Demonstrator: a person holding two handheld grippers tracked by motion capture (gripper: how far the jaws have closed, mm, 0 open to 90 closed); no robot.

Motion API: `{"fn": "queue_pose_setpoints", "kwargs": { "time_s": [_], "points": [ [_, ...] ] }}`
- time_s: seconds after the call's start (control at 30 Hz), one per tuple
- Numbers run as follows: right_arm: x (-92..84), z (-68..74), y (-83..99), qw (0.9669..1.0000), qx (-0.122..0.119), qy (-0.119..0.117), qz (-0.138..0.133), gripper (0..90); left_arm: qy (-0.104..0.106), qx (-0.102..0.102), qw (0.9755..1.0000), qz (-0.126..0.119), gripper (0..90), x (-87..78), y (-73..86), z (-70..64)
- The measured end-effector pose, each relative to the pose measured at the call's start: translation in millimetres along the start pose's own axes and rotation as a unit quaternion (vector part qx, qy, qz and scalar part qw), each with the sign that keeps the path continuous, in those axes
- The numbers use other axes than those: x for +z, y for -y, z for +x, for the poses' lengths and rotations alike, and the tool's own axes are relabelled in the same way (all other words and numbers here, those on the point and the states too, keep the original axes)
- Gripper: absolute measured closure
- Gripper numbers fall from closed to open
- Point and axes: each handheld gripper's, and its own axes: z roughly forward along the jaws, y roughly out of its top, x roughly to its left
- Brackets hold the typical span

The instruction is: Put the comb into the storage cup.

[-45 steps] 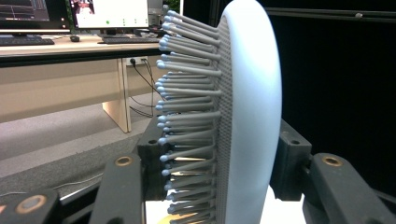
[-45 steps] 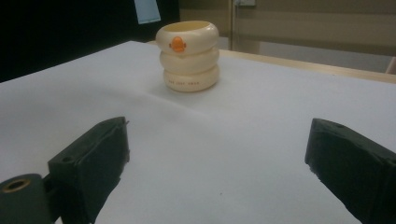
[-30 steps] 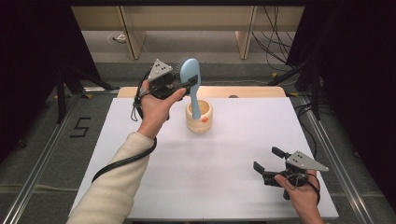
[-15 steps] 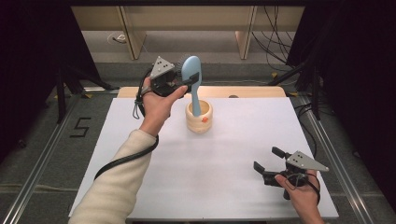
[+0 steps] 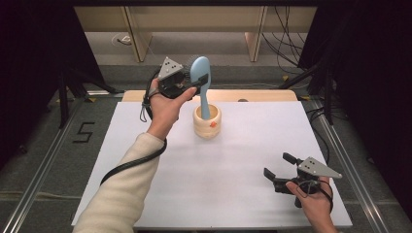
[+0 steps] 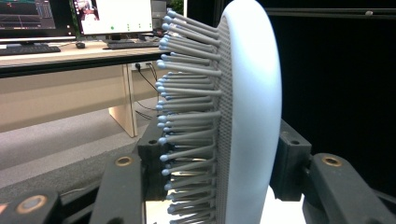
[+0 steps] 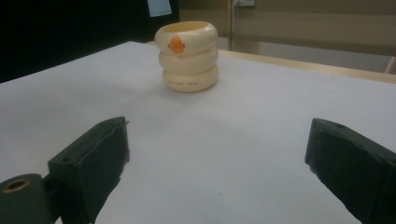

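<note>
Near the table's far edge, the left gripper (image 5: 192, 83) clamps a blue hairbrush (image 5: 200, 73) upright, handle in the cream holder (image 5: 207, 121), likely needing a straight lift or release next; the right gripper (image 5: 282, 170) waits wide open.

Desk (image 6: 70, 51) with monitors (image 6: 114, 16) behind

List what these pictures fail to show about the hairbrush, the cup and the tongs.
- Hairbrush handle end: high view, hidden inside the cream holder cup, so contact with its bottom cannot be judged.
- Brush bottom: left gripper view, cut off by the lower edge between the left tongs.
- Small lettering on the cup: right gripper view, too small to read.
- Right tongs: right gripper view, bases cut off by the lower edge.
</note>
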Motion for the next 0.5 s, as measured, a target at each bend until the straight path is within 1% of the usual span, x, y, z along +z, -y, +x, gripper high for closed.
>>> {"fn": "queue_pose_setpoints", "kwargs": {
  "time_s": [0.23,0.5],
  "points": [
    [0.3,-0.2,0.4,1.0000,0.001,0.000,0.001,7.2,0.002,0.005,1.0000,-0.001,49.5,4.0,-0.4,-1.8],
    [0.8,-0.2,0.8,1.0000,0.001,-0.001,0.002,7.3,-0.002,0.008,1.0000,0.000,49.5,6.3,-2.0,-0.8]
  ]
}}
